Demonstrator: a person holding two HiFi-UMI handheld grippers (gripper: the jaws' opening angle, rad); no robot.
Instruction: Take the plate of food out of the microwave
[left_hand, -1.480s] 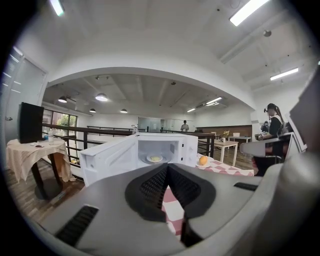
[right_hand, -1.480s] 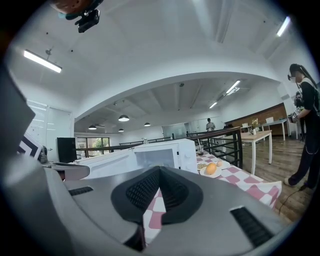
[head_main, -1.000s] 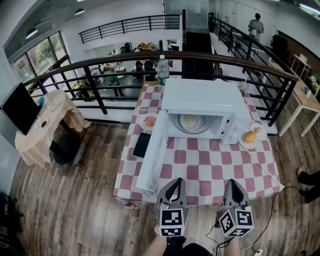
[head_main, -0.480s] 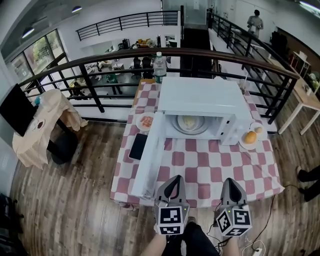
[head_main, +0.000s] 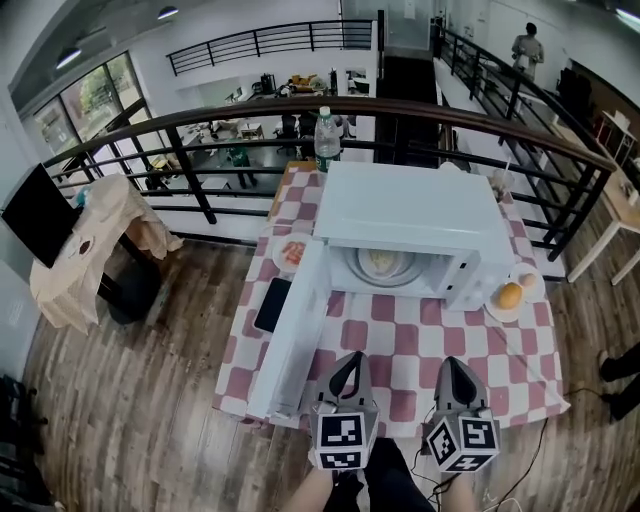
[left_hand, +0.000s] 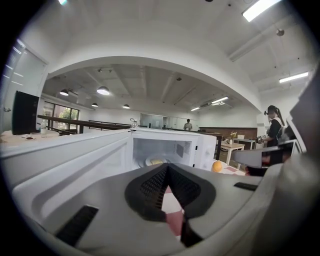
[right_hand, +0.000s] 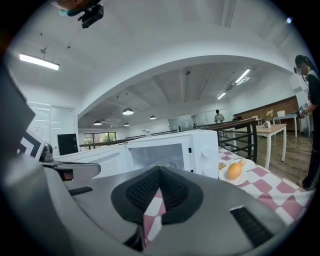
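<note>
Plate of food (head_main: 383, 265) is inside the microwave (head_main: 410, 210), sitting on the cavity floor. It's a round plate with pale yellowish food on it, and nothing is touching it. From the left gripper view I see it straight through the opening, low in the cavity.

The microwave door (head_main: 290, 335) is swung wide open to my left. It reaches back toward me, nearly to the near edge of the surface (head_main: 400, 335), which has a red-and-white check cloth.

My left claw (head_main: 349, 360) is over the near edge of the surface, just right of the door's free end. Its jaws are together with nothing between them, only check cloth showing through the slit below the tips. My right claw (head_main: 452, 366) is beside it, further right. It is also closed up and empty. Both point at the microwave and sit well short of the plate.

Other items:
- Right of the microwave is a side plate (head_main: 498, 310) carrying an orange (head_main: 510, 295) and a smaller pale item.
- Left of the door is a second plate (head_main: 279, 250) with reddish food.
- Nearer me on that side, a black flat device (head_main: 272, 304) lies on the cloth.
- A water bottle (head_main: 324, 138) stands at the far edge behind the microwave, up against the railing (head_main: 250, 115).
</note>
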